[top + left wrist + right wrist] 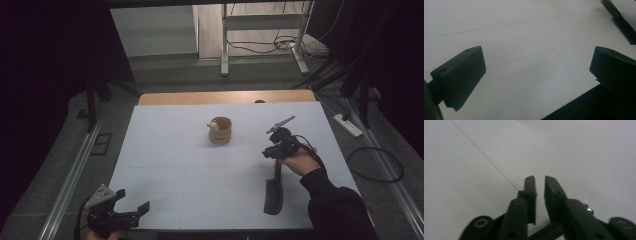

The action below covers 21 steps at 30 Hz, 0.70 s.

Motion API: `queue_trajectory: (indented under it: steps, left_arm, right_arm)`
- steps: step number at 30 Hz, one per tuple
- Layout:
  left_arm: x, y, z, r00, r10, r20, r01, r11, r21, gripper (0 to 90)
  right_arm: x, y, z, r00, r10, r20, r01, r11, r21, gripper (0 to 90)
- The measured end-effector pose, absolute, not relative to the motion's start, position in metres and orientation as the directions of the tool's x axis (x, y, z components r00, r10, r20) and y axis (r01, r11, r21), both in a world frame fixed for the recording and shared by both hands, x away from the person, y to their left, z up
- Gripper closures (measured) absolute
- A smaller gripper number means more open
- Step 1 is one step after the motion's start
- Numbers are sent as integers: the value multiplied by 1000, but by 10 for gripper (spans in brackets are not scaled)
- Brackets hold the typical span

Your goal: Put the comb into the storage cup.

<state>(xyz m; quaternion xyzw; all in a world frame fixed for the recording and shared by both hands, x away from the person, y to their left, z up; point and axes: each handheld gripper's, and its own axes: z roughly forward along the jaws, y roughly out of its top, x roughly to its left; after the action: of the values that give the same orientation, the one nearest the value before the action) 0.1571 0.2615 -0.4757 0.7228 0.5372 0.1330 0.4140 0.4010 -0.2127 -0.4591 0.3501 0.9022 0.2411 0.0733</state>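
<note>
High view: right gripper [276, 159] grasps brush [274, 192] handle; left gripper [132, 201] jaws spread.

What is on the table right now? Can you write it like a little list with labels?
Table: white surface with thin lines.
Middle: small round wooden cup with something pale in it.
Right side: long black brush lying flat, bristles seen in the left gripper view.
Left tool: jaws wide apart, holding nothing, near the front left corner.
Right tool: jaws nearly together with a thin gap; the brush handle seems to sit lower between them, grip unclear.
</note>
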Motion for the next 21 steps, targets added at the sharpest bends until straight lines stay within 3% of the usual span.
queue_trajectory:
  steps: [3,21]
  left_arm:
    - [157,262,-476,388,886,-253,666,-80,742,5]
    - [157,262,-476,386,887,-254,667,-78,741,7]
  right_arm:
    - [403,-213,-460,-750,661,27,587,645,489,895]
    - [414,-220,-484,-754,657,-6,581,671,460,895]
